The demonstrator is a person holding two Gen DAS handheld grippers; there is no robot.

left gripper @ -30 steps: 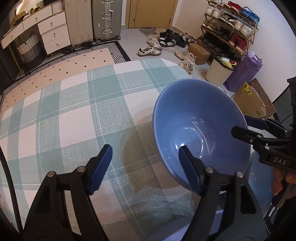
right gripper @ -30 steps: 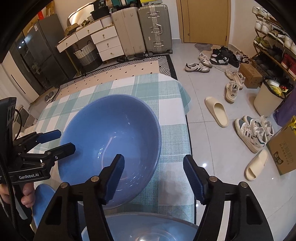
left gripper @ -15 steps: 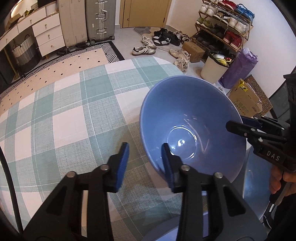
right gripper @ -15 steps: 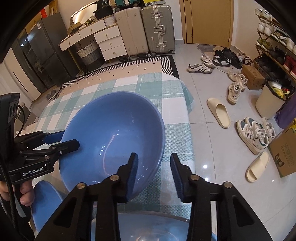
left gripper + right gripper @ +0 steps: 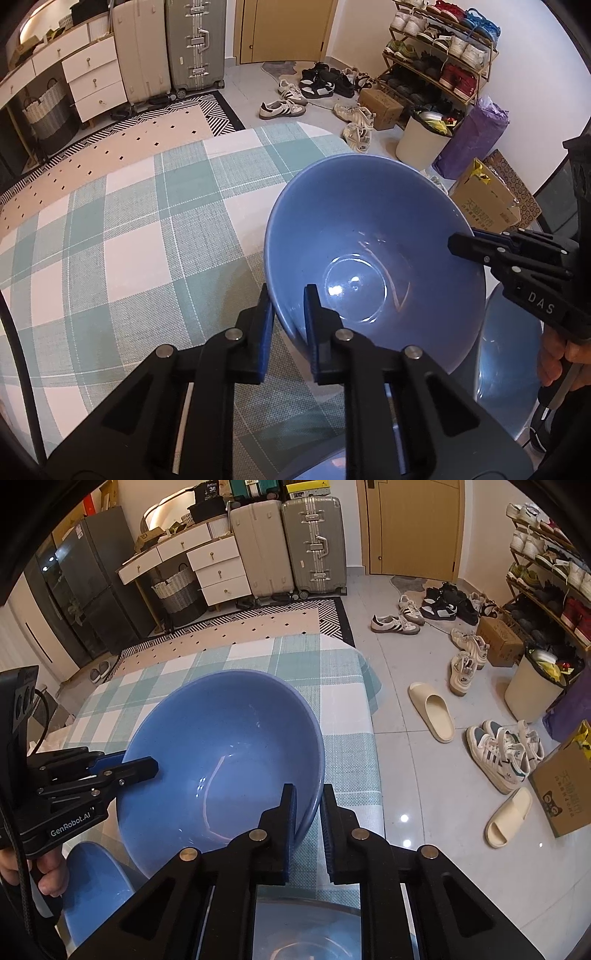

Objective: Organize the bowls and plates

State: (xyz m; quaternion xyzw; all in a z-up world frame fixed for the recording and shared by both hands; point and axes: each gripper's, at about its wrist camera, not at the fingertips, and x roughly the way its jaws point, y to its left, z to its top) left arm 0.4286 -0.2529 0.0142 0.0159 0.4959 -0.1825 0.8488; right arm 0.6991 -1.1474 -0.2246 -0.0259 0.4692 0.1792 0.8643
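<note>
Bowl rim pinched on opposite sides over the checked tablecloth, left gripper and right gripper just clamped shut on it. Glazed ceramic, probably slick, heavy and breakable, so rim grips feel right.

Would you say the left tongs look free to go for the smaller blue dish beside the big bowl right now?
Probably not: the left tongs are shut on the big bowl's rim, as are the right tongs; the smaller dish sits partly under it.

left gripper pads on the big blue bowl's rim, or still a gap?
Touching. Left wrist view: the left gripper has just been closing, and both its pads clamp the blue bowl rim, no gap visible.
</note>
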